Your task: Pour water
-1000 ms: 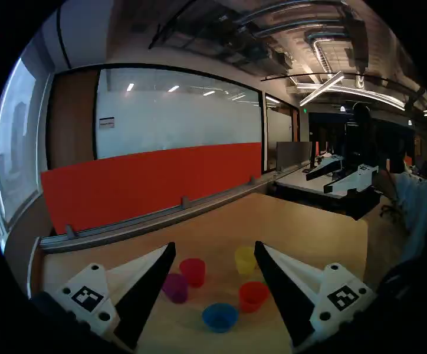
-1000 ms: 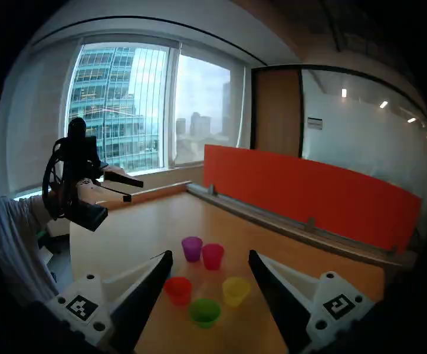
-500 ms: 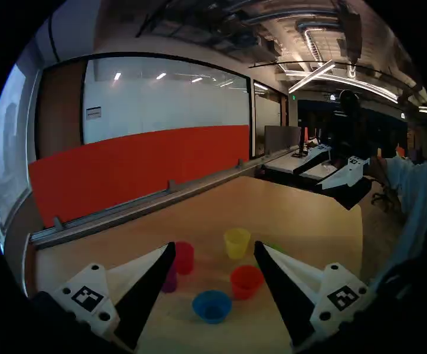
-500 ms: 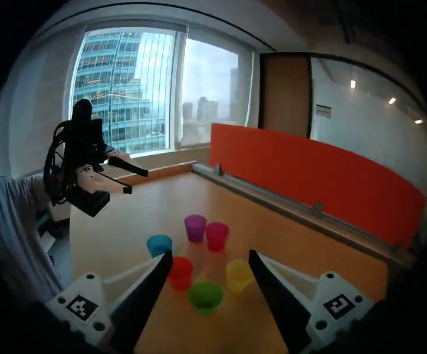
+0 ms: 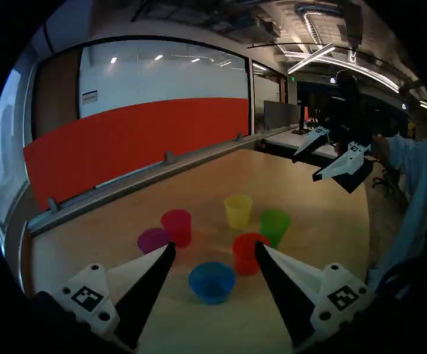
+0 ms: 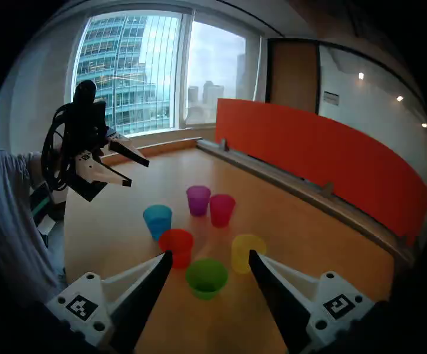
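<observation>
Several small plastic cups stand upright in a cluster on the wooden table (image 5: 308,194). In the left gripper view the blue cup (image 5: 212,282) is nearest, between the fingers of my open left gripper (image 5: 212,255), with orange (image 5: 248,253), green (image 5: 273,227), yellow (image 5: 237,211), red (image 5: 177,227) and purple (image 5: 153,241) cups behind. In the right gripper view my open right gripper (image 6: 209,261) hangs over the green cup (image 6: 206,278), with orange (image 6: 177,247), yellow (image 6: 248,253), blue (image 6: 157,220), purple (image 6: 198,200) and red (image 6: 222,210) cups beyond. Each gripper holds nothing.
An orange partition (image 5: 137,141) with a metal rail runs along the table's far edge. Large windows (image 6: 137,71) lie beyond. The other gripper and a sleeved arm hover over the table's right (image 5: 334,159) and left (image 6: 92,156) sides.
Both grippers have tilted down and drawn back a little, so all the cups now lie in view and sit farther up the frames. The opposite gripper has come closer to the table.
</observation>
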A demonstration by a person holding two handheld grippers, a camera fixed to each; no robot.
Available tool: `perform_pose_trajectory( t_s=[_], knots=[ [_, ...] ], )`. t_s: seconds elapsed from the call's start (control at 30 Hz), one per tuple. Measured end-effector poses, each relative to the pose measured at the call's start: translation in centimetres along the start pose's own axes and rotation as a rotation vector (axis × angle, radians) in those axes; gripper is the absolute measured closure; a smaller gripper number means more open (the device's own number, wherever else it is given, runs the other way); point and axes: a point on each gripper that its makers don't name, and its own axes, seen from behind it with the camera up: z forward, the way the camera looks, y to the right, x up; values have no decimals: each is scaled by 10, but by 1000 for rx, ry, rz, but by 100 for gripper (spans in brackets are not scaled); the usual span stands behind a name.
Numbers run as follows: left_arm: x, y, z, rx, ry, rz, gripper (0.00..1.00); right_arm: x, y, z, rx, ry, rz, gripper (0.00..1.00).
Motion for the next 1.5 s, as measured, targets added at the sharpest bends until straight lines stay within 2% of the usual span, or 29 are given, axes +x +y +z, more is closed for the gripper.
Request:
perform_pose_trajectory(
  t_s=[0.37, 0.67, 1.07, 1.2, 1.5],
  knots=[
    [-49, -2, 15, -20, -81, -27, 0, -47, -7, 28, 26, -74, -5, 0],
    [-77, -5, 23, -34, -131, -37, 0, -76, -10, 42, 31, -121, 3, 0],
    [-113, -1, 38, -61, -223, 2, 0, -95, -9, 59, 35, -162, -8, 0],
    [-121, -2, 44, -65, -242, 9, 0, -98, -10, 65, 42, -170, -7, 0],
    [-121, -1, 58, -83, -254, 15, 0, -103, -8, 82, 44, -187, 0, 0]
  ],
)
